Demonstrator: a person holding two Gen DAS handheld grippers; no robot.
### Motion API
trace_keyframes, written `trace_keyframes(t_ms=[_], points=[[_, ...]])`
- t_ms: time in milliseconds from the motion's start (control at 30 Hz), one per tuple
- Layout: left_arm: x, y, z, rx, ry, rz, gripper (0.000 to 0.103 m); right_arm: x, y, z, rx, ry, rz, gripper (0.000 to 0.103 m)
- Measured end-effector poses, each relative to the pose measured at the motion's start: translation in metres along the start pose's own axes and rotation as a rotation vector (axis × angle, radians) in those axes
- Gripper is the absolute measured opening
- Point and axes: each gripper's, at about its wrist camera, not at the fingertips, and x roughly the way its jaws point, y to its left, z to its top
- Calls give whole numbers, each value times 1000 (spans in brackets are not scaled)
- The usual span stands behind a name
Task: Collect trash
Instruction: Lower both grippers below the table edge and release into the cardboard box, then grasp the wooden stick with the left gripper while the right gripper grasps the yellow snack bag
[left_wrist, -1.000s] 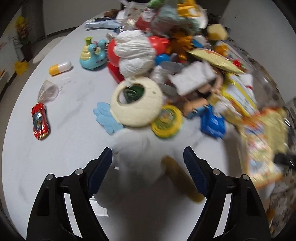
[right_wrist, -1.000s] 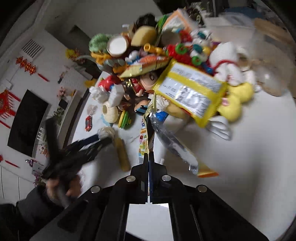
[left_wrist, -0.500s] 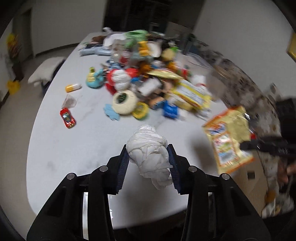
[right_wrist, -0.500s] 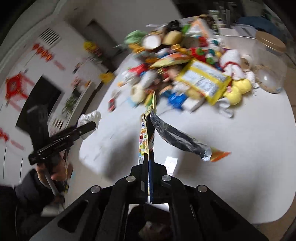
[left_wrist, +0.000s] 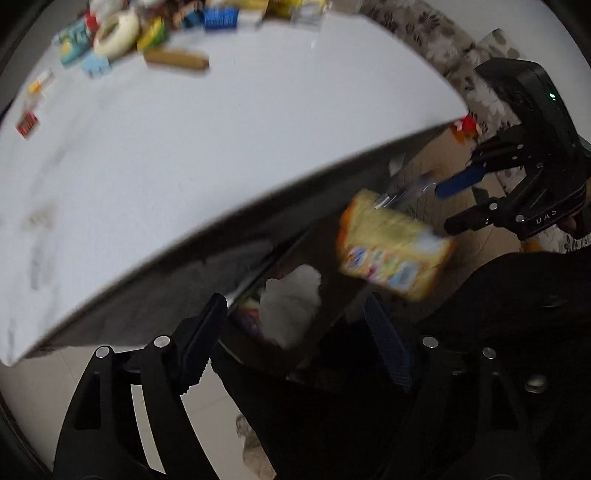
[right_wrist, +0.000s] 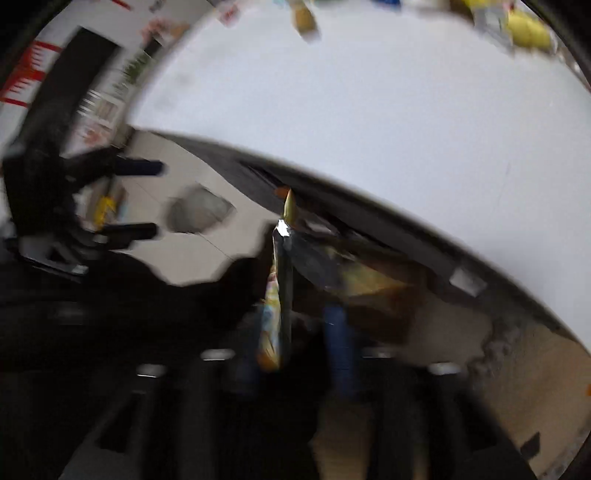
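Both grippers have swung off the worktop (left_wrist: 229, 122) since half a second ago and now hang past its near edge, over a dark space below; both views are motion-blurred.

Left gripper (left_wrist: 295, 332): jaws wide apart, nothing between the pads. The crumpled white tissue wad (left_wrist: 290, 304) that was clamped there earlier is loose, between and just ahead of the open fingers, touching neither, in front of a dark opening under the worktop edge. In the right wrist view the wad (right_wrist: 199, 214) appears as a grey blur right of the left gripper (right_wrist: 144, 199), clear of it.

Right of the wad, the yellow snack wrapper (left_wrist: 393, 249) sits just off the tips of the right gripper (left_wrist: 461, 201), whose jaws now stand apart. In the right wrist view the wrapper (right_wrist: 279, 284) lies edge-on between the separated blue fingers (right_wrist: 341, 350); whether it touches one, I cannot tell.

Far left on the worktop: toy pile (left_wrist: 122, 29), left behind.
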Motion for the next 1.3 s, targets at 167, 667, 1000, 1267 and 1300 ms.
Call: trace_keyframes(t_ms=[167,667,1000,1267,1300], points=[[-3,18,0,-69,5,-3,76,-55,-6,22,-13,-168,-38,48],[-52,58,36,-243,-216,12,82,-95,-82,263,-261,-317,-605,80],[-41,78,103,-371,-285,46,82,-150,-97,203,-49,-417,-271,67],[-5,99,171,-555,-293,210,81,-156,-101,101,227,-529,-14,67],[-2,99,175,-555,-298,250,75,-156,-99,92,237,-531,-7,67]])
